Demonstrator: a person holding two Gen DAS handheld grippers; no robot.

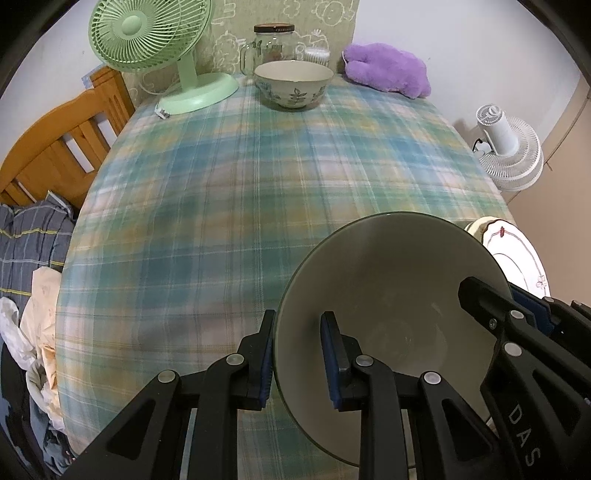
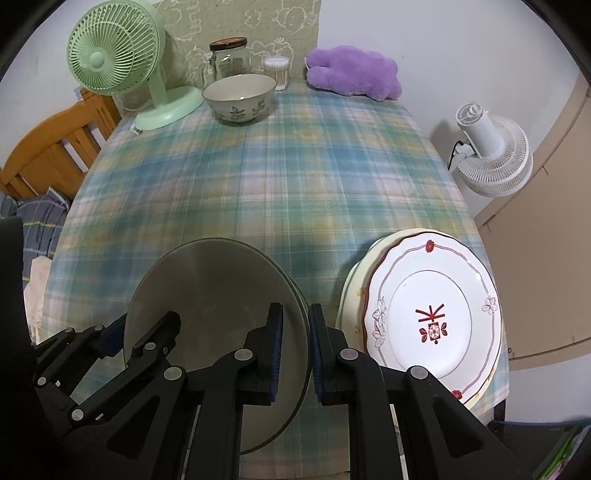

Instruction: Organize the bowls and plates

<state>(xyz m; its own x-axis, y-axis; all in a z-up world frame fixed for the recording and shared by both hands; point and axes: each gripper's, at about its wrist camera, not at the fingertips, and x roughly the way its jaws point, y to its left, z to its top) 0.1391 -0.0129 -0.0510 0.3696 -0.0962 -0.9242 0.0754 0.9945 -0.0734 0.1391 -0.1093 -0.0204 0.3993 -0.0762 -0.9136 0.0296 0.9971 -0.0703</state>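
Observation:
A large grey-green bowl (image 1: 399, 280) (image 2: 214, 288) hangs a little above the near part of the plaid table (image 1: 221, 206), held by both grippers. My left gripper (image 1: 298, 321) (image 2: 144, 325) is shut on the bowl's left rim, one finger inside and one outside. My right gripper (image 2: 295, 310) (image 1: 506, 299) is shut on the opposite rim the same way. A floral bowl (image 1: 293, 83) (image 2: 239, 96) stands at the far end of the table. To the right of the held bowl, a white plate with red trim (image 2: 432, 306) (image 1: 517, 254) lies on top of a cream plate (image 2: 351, 295).
At the far edge stand a green desk fan (image 1: 151, 33) (image 2: 110, 55), a lidded glass jar (image 2: 229, 55), a cotton swab tub (image 2: 276, 70) and a purple plush (image 2: 351, 72). A wooden chair (image 2: 48, 155) is left of the table, a white floor fan (image 2: 495, 155) right.

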